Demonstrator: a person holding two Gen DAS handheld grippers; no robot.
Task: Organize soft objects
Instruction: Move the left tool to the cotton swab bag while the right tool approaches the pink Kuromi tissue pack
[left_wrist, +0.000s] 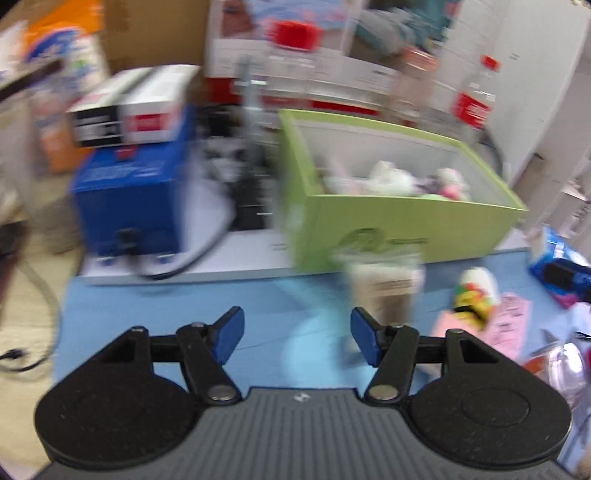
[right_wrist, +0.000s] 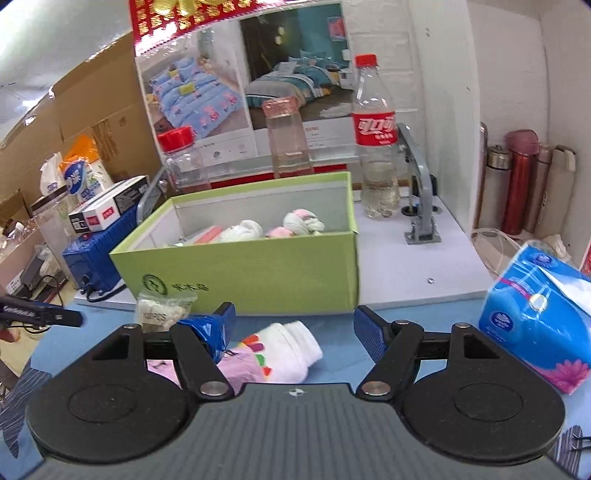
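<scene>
1. Green cardboard box (right_wrist: 258, 275), open at the top, stands on a white board; you can count about four rolled soft bundles (right_wrist: 243, 229) inside it, white and pink.
2. One white rolled sock with coloured patches (right_wrist: 291, 350) lies on the blue bench (right_wrist: 340, 365), just in front of the box.
3. One small clear packet of white pieces (right_wrist: 160, 310) leans at the box's front corner.
4. Your right claw (right_wrist: 293, 330) stands open and empty, over the sock.
5. Your left claw (left_wrist: 297, 334) is open too, holding nothing; its view is blurred.
6. Three clear bottles stand behind the box, two with red caps; one blue tissue pack (right_wrist: 539, 317) sits to the right.
</scene>
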